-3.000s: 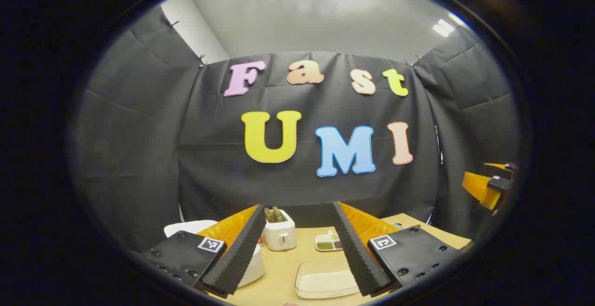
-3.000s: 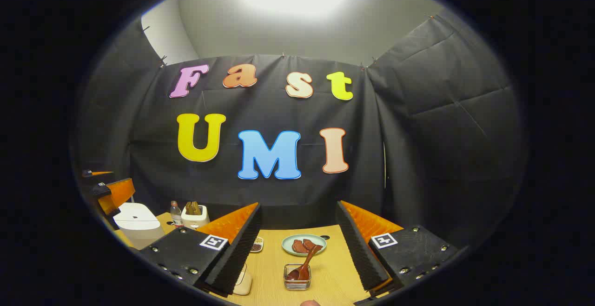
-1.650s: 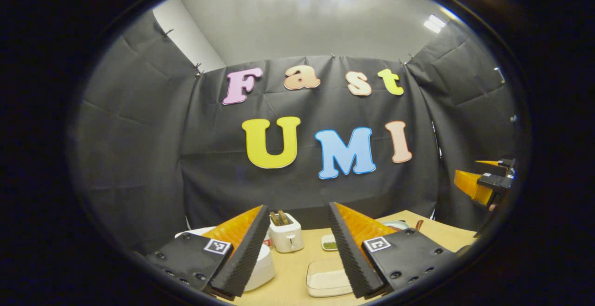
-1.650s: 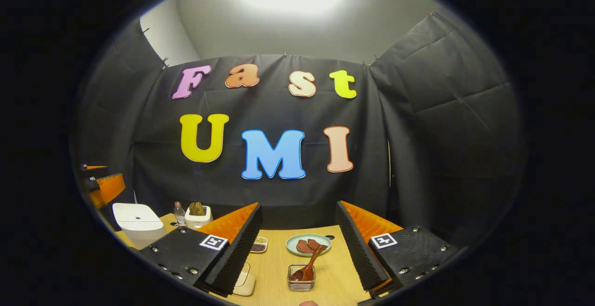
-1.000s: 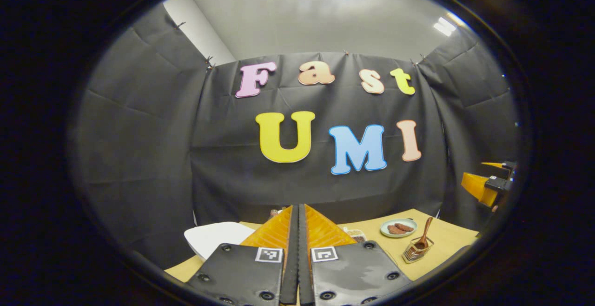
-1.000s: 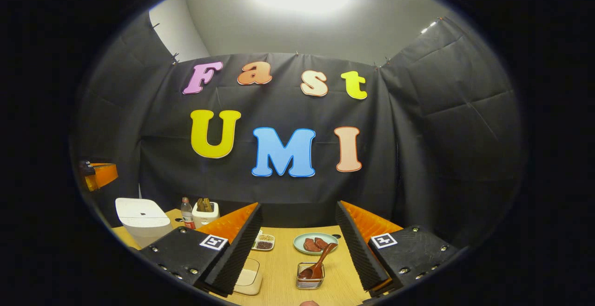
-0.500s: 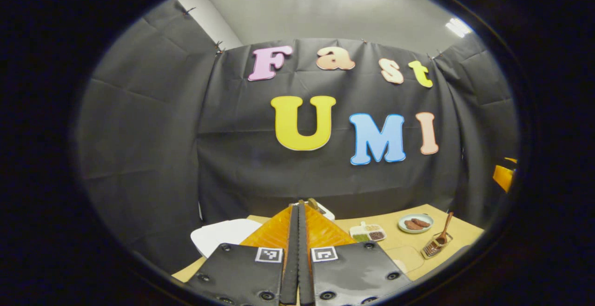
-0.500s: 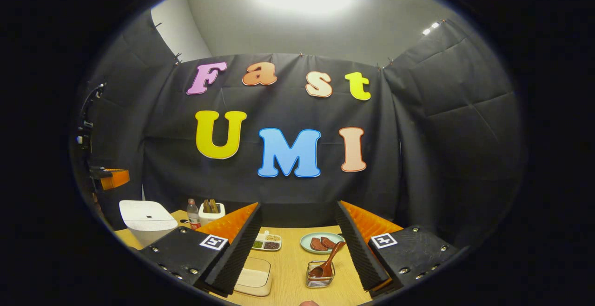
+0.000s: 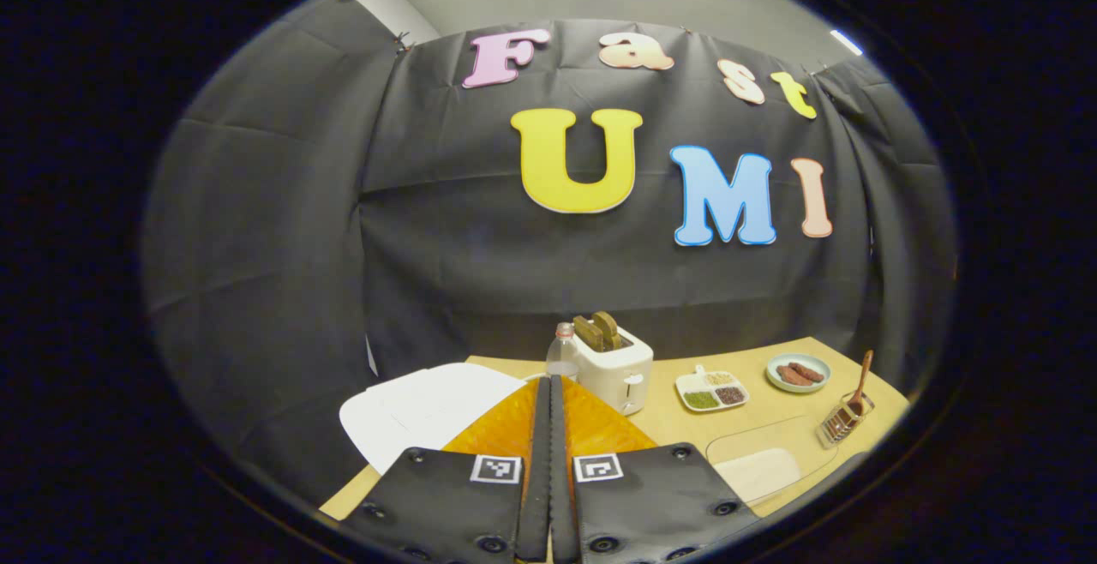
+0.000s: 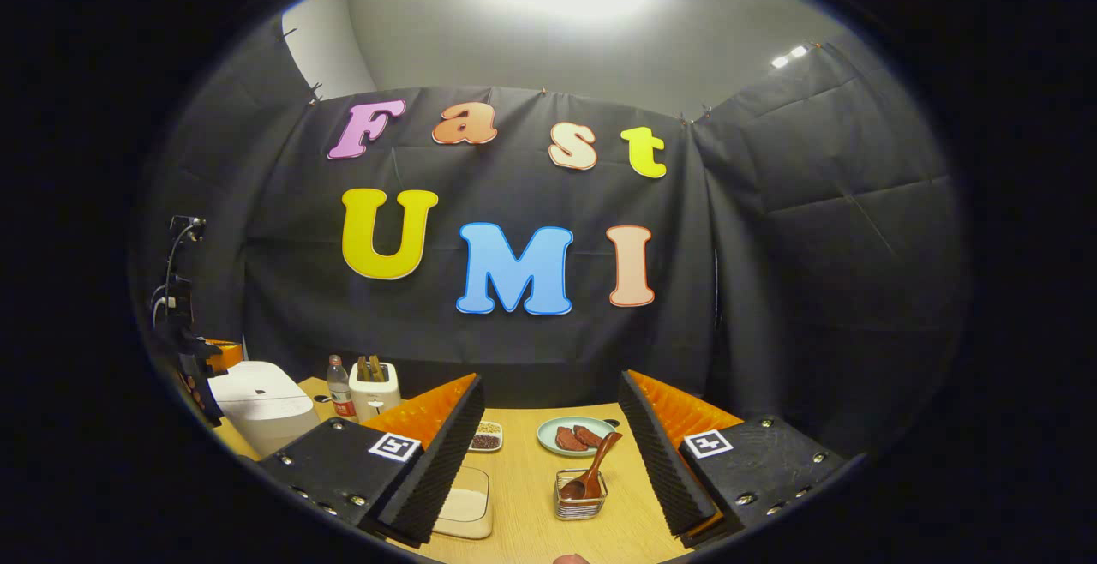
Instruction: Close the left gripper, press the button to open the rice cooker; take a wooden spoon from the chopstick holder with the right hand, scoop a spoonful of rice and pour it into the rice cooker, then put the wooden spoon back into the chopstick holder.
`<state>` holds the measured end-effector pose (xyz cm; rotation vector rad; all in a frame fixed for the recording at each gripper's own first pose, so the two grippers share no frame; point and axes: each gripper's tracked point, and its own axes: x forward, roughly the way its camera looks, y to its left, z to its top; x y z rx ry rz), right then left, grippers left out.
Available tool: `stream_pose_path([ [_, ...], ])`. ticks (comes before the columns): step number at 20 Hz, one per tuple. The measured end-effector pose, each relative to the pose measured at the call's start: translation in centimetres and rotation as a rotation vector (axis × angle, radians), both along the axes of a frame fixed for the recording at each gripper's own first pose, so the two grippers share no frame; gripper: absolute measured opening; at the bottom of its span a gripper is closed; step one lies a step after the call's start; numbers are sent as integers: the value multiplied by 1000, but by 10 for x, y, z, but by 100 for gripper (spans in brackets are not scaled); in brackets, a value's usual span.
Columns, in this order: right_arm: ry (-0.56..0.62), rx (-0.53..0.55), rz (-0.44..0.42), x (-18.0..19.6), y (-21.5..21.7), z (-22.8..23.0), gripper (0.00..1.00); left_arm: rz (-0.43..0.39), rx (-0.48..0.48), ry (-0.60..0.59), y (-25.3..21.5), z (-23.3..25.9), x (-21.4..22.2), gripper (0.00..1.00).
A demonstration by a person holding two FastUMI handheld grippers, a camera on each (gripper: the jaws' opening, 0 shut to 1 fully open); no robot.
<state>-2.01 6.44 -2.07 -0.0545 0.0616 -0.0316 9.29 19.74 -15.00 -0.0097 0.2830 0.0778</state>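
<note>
Left gripper (image 9: 549,401) is clamped shut and empty above the closed white boxy rice cooker (image 9: 428,414) at near left, right gripper (image 10: 548,427) gaping idle; button press is judged next, needing descent onto the lid.

My white rice cooker (image 10: 261,405) sits at the table's left end, lid down. The wooden spoon (image 10: 593,470) — dark brown — leans bowl-down in the clear chopstick holder (image 10: 579,495), handle tilted up to the right. The rice (image 9: 758,474) lies pale and flat in its clear container (image 9: 801,440) — just left of the holder.
</note>
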Motion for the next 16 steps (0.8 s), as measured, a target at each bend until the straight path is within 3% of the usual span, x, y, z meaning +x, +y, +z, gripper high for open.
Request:
stream_pose_path([
  [4, 34, 6, -1, -4, 12, -8, 96, -6, -11, 60, 7, -43, 10, 9],
  [8, 33, -56, 8, -3, 20, -9, 96, 10, -33, 106, 16, -75, 16, 9],
  [16, 46, -62, 32, 1, 26, -15, 95, 66, -122, 127, 24, -95, 15, 9],
])
